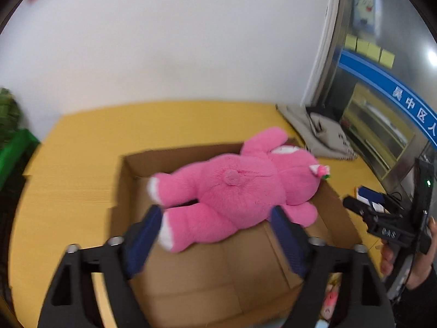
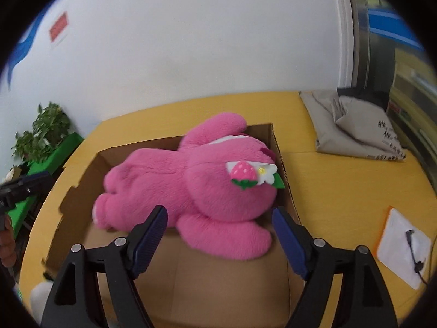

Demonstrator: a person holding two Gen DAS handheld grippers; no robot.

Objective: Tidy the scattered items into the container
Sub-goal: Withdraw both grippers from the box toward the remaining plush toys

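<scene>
Plush bear lies across your cardboard box; both tools, left and right, hang released. Nudge its raised arm below the rim.

Black-framed left gripper, ribbed navy pads, silver screws, dark sleeve
</scene>
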